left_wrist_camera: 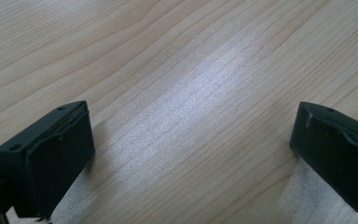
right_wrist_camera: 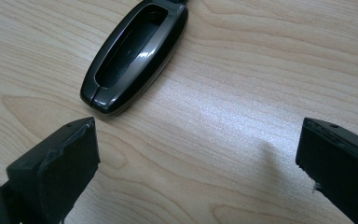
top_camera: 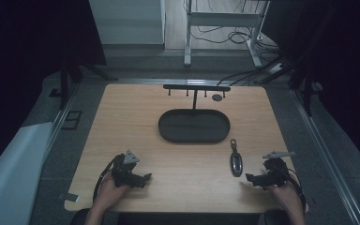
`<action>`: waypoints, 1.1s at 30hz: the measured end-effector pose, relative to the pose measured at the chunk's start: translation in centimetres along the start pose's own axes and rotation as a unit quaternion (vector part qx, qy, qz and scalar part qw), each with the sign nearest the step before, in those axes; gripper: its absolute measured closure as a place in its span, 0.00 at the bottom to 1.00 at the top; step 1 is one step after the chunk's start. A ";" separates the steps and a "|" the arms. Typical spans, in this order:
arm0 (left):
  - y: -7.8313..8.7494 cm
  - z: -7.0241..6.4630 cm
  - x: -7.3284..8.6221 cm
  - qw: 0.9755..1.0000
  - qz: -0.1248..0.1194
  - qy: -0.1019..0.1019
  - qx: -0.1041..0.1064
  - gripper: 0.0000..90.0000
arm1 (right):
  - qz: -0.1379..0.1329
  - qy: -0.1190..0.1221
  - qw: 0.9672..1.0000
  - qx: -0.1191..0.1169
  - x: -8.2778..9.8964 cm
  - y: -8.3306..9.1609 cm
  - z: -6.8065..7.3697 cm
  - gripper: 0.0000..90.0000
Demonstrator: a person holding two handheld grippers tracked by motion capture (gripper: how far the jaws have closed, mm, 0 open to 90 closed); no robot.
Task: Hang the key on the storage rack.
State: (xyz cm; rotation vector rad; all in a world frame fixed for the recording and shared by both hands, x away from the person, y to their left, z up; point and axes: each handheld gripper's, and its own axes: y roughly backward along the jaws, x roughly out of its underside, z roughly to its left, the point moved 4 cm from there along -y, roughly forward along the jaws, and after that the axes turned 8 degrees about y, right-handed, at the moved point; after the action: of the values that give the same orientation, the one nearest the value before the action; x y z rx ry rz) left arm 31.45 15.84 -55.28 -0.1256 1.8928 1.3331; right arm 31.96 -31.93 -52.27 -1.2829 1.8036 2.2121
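Resting on the table [top_camera: 178, 159], both grippers' jaws gape empty, right gripper [top_camera: 254, 178] near key fob [top_camera: 236, 163].

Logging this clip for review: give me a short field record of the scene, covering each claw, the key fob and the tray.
left claw: open, over bare table
right claw: open, beside the key fob, not touching
key fob: flat on the table, in front of the tray
tray: black oval, nothing in it
hook rack: behind the tray

Dim rm, grey floor [top_camera: 136, 65], white desk frame [top_camera: 222, 21]
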 end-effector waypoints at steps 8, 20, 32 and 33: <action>0.0 0.0 0.0 1.000 0.000 0.000 0.000 0.00 | 0.019 -0.003 1.000 -0.008 -1.0 0.1 -0.2 0.00; 0.0 0.0 0.0 1.000 0.000 0.001 0.000 0.00 | 0.062 -0.012 0.998 -0.023 -3.2 -0.1 -0.1 0.00; 0.0 0.0 0.0 1.000 0.003 -0.002 0.000 0.00 | 0.110 -0.006 0.994 -0.027 -5.5 -0.8 0.2 0.00; 0.0 0.0 0.0 1.000 0.003 -0.002 0.000 0.00 | 0.113 -0.006 0.993 -0.027 -5.6 -0.8 0.3 0.00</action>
State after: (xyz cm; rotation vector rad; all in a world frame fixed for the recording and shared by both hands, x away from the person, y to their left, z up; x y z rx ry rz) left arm 31.44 15.89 -55.25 -0.1174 1.8914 1.3365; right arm 35.91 -28.77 -49.61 -1.1208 1.9874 2.3891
